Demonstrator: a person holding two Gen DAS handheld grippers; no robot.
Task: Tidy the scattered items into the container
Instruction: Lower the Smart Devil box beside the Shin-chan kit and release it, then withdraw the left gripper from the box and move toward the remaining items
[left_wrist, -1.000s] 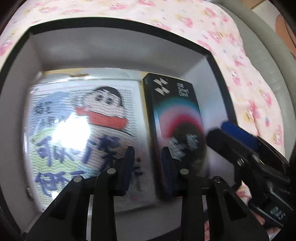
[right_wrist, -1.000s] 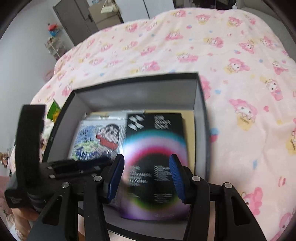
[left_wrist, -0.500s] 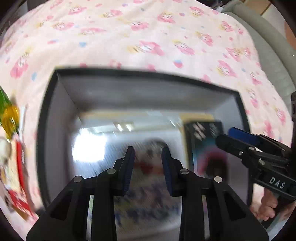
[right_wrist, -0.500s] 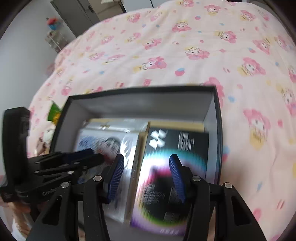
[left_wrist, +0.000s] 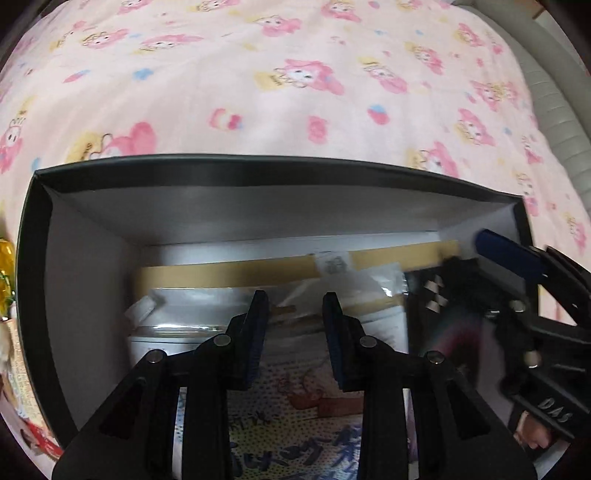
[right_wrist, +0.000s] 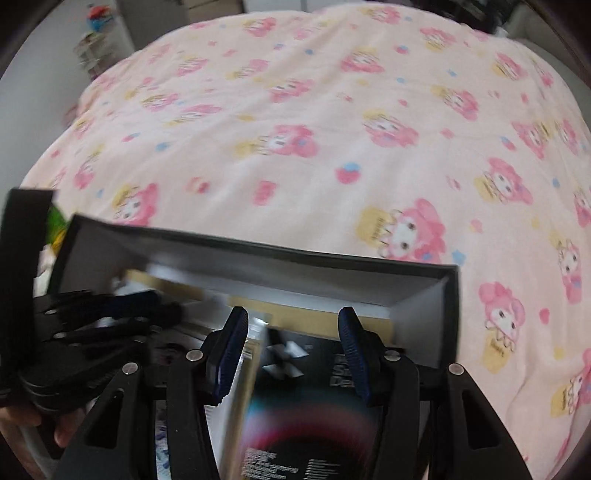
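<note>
Both empty claws, left claw (left_wrist: 293, 317) and right claw (right_wrist: 291, 332), hover over the black box (left_wrist: 258, 173).

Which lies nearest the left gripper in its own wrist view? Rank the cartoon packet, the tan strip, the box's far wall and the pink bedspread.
From the left gripper:
1. Cartoon packet, directly beneath.
2. Tan strip, just beyond.
3. Box's far wall, behind that.
4. Pink bedspread, outside, farthest.
</note>
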